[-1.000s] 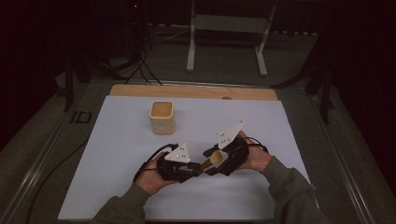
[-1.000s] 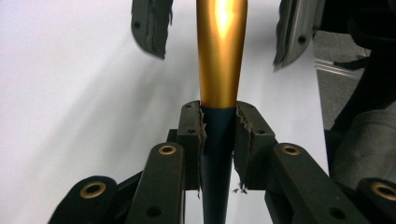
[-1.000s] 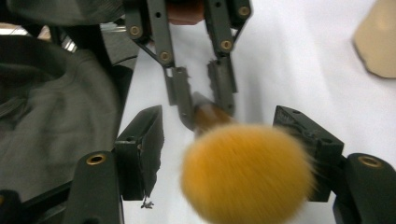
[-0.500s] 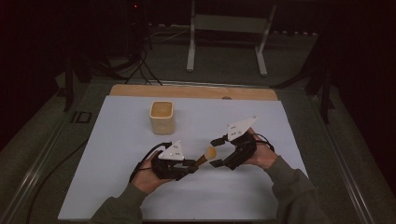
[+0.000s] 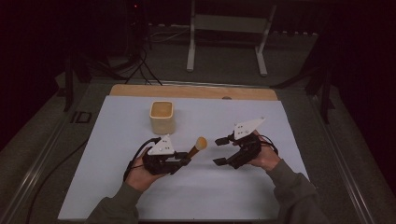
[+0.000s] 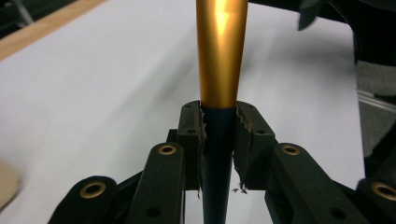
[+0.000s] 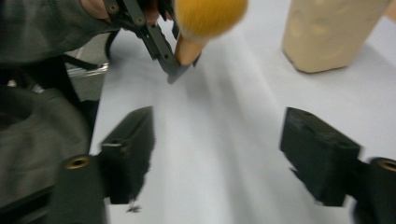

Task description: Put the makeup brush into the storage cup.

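Holding brush [image 5: 195, 148] clamped in left gripper [image 5: 183, 160] | axis points right-and-away, bristles toward cup [image 5: 162, 116] side | right gripper [image 5: 222, 150] jaws apart, just beside tip

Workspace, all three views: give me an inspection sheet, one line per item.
Surface: white sheet over a table with a wooden strip along the far edge.
Job's things: brush, golden handle, tufted tip; beige cup upright on the far left part of the sheet.
Clutter: nothing seen.
Grippers: left hand-held gripper shut on the brush's dark lower handle, tip pointing toward the right hand-held gripper, which is open and holds nothing.
Cables: a black cable loops from the left one, another behind the right one; more lie on the floor.
Surroundings: dark room, grey stand legs beyond the table.
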Motion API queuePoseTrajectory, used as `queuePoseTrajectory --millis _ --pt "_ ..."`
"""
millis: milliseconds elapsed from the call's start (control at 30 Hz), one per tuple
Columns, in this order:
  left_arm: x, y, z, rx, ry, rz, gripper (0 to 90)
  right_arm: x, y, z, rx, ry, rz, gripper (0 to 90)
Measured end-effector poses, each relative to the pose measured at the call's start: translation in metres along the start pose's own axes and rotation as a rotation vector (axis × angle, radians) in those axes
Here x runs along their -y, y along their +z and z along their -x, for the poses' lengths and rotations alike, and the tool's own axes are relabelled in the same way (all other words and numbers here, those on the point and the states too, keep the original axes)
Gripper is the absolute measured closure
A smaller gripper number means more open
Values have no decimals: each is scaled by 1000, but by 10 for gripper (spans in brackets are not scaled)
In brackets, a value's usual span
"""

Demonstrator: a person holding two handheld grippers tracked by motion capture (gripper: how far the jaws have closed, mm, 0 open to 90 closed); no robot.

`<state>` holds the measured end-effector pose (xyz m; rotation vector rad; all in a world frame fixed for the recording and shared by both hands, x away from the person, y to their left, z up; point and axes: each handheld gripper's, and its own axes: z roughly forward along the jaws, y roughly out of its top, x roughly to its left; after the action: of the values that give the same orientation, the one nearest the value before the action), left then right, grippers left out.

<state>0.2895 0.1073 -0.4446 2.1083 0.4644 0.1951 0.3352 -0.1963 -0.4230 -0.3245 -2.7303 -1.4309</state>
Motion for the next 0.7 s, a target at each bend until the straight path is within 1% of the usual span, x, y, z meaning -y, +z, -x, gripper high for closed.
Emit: queuePoseTrajectory --millis 100,133,167,200,300,333,367,400,433,533,567,633,667,700 --pt "1 -6 -4 -35 -20 14 752 2 -2 -1 34 0 15 191" --pt "1 -6 -4 -35 -20 14 751 2 -2 -1 34 0 15 191" --pt "1 -8 -6 -54 -30 23 751 4 -4 -2 36 4 24 190" --pt "2 -10 -7 -62 -35 28 751 6 -5 -3 51 8 36 171" --pt "2 -15 -10 -101 -53 42 751 8 -6 -3 58 14 46 164" --pt "3 -19 -12 -123 -61 51 751 9 -6 -4 66 15 50 156" --pt "3 -19 -12 -123 -61 51 751 9 -6 -4 66 15 50 156" --pt "3 -21 -13 -135 -64 55 751 10 -7 -4 68 16 54 151" --pt "4 -25 -15 -156 -76 66 751 10 -8 -5 74 16 61 150" --pt "4 -26 -16 -168 -80 70 751 10 -9 -6 79 15 61 148" --pt "4 -29 -17 -189 -86 73 751 10 -10 -7 79 13 65 148" --pt "4 -34 -20 -218 -97 80 751 12 -11 -8 92 14 72 144" --pt "4 -34 -20 -218 -97 80 751 12 -11 -8 92 14 72 144" --pt "4 -36 -20 -227 -101 82 751 13 -11 -8 94 14 73 144"
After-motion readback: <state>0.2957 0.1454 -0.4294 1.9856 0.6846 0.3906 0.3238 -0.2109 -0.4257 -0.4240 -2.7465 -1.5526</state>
